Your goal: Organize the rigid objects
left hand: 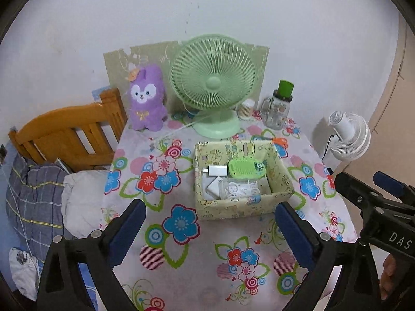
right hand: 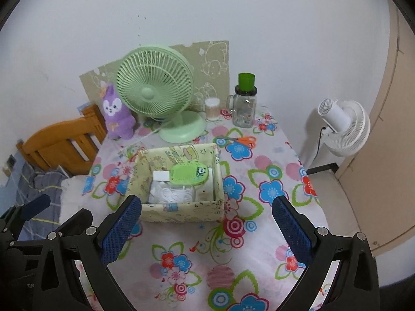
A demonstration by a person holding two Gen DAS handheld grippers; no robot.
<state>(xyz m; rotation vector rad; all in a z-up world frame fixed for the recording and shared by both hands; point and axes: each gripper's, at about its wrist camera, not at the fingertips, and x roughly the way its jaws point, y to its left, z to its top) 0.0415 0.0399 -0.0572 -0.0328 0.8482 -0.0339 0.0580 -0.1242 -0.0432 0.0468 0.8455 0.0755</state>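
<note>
Both grippers, left (left hand: 210, 223) and right (right hand: 207, 220), hang wide open and empty. Just ahead of them sits a pale yellow cartoon-print box (left hand: 241, 204) holding a green comb (left hand: 246, 169), white chargers (left hand: 216, 171) and a coiled cable (left hand: 240, 188).

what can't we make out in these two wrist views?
- Box contents: under the green case and the cord bag, both views; the near wall hides the bottom.
- Scissors: blades behind the box's far wall, left view.
- Small tub: contents too small to tell.
- Fan cord's far end: lost on the patterned cloth.
</note>
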